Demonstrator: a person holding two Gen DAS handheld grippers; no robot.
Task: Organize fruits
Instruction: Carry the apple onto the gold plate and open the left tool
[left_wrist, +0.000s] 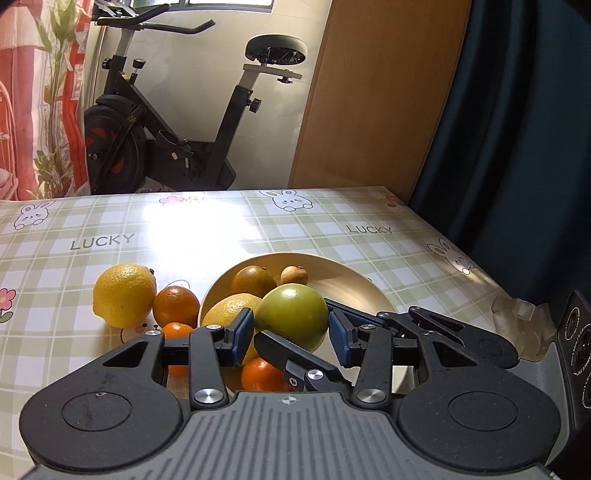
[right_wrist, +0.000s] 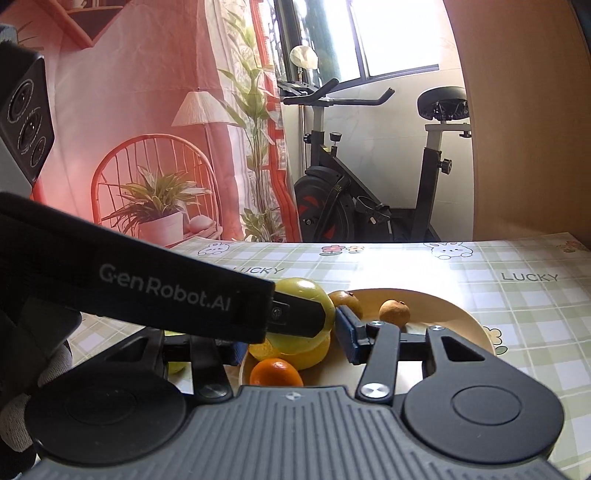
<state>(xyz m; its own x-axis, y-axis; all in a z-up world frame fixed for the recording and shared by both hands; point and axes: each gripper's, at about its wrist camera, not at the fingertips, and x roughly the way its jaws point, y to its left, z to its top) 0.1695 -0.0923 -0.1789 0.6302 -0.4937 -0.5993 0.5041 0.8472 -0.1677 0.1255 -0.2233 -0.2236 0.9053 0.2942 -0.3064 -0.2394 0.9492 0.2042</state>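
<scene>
Fruits half sorted: green fruit (left_wrist: 291, 317) sits between left gripper (left_wrist: 291, 332) jaws, spread, over bowl (left_wrist: 354, 280). Right gripper (right_wrist: 291, 332) spread, partly hidden. Next, probably: lemon (left_wrist: 123, 295) on counter (left_wrist: 184, 229), centre-left.

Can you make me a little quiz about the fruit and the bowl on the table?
1. True or false: the bowl is empty.
2. Which fruit sits between the fingers of the left gripper? A) a banana B) the round green fruit C) a strawberry
3. Fill in: the word printed on the tablecloth is "_____".
Key: 1 false; 2 B; 3 LUCKY.
</scene>
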